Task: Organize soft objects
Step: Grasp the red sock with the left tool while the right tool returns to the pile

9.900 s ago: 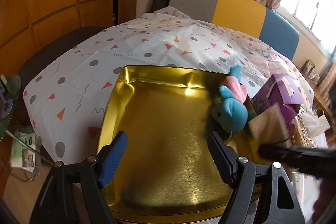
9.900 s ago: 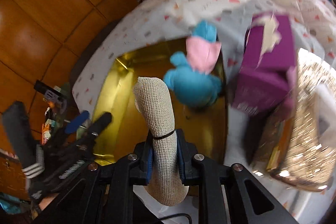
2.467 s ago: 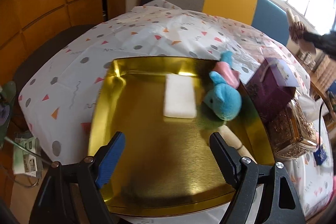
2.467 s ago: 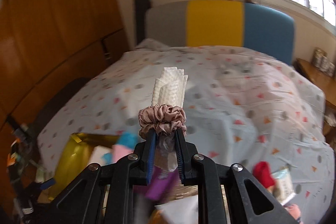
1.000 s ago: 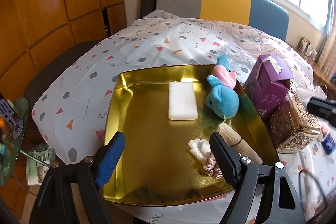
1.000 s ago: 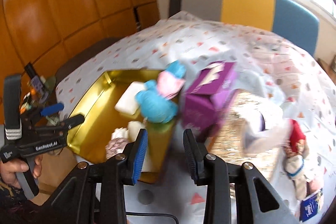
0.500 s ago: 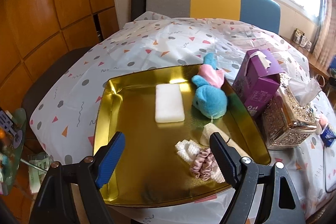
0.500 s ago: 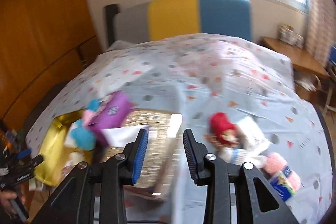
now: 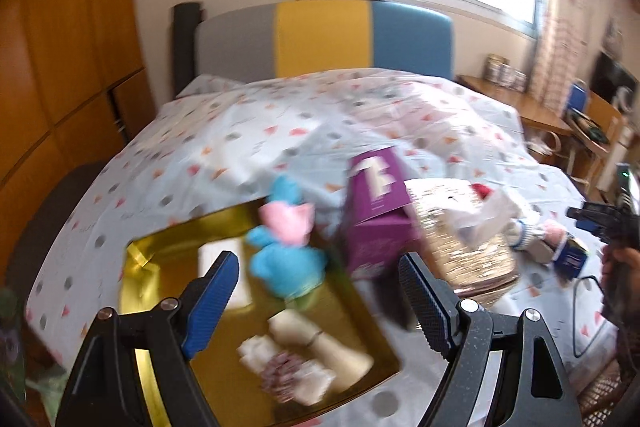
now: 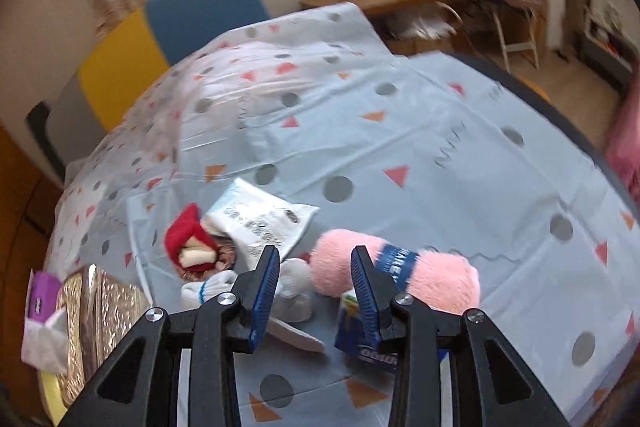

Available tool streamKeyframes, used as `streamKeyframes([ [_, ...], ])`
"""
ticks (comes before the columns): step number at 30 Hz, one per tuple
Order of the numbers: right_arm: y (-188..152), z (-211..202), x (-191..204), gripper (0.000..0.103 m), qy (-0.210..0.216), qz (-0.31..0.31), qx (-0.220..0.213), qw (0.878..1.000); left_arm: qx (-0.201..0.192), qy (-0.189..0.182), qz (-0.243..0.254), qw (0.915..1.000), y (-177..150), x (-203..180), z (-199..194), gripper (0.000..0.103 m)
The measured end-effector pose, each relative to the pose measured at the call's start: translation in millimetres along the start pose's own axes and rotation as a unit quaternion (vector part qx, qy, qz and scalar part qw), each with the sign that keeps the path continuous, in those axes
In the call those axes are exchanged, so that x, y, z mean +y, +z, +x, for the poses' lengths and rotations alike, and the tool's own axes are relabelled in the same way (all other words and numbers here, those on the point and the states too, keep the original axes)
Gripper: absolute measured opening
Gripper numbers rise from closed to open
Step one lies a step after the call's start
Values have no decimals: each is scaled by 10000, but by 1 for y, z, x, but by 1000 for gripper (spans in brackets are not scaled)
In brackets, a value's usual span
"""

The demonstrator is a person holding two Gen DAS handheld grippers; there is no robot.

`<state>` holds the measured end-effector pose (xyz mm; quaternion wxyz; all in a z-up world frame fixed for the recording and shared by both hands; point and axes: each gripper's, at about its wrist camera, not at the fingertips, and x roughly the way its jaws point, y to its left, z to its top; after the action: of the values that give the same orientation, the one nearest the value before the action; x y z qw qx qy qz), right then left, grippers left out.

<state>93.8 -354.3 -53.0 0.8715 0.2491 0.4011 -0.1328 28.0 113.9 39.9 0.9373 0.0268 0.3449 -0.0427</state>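
Right gripper [image 10: 314, 281] hangs over the pile on the patterned surface [image 10: 400, 131], fingers parted with nothing in them. Right below sits a pink yarn skein [image 10: 432, 275] with a blue band, and left of it a white sock [image 10: 216, 287], a red plush bit [image 10: 186, 231] and a white packet [image 10: 260, 215]. Left gripper [image 9: 320, 295] is wide open and empty above the gold tray [image 9: 352, 323], which holds the blue plush toy [image 9: 286, 263], a white sponge [image 9: 222, 267], a beige roll [image 9: 324, 343] and a pink scrunchie [image 9: 280, 375]. A purple box [image 9: 376, 219] stands just beside the tray.
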Motion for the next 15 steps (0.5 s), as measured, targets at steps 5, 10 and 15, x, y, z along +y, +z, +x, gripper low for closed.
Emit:
streamKeyframes([
  [5, 0, -1, -13, 37, 12, 295, 49, 9996, 73, -641, 378, 9972, 28, -52, 9, 83],
  [10, -1, -2, -11, 37, 62, 339, 53, 9994, 90, -1181, 767, 9900, 62, -114, 21, 83],
  [15, 1, -3, -9, 37, 164, 389, 52, 9991, 714, -1724, 705, 9799, 94, -177, 64, 83],
])
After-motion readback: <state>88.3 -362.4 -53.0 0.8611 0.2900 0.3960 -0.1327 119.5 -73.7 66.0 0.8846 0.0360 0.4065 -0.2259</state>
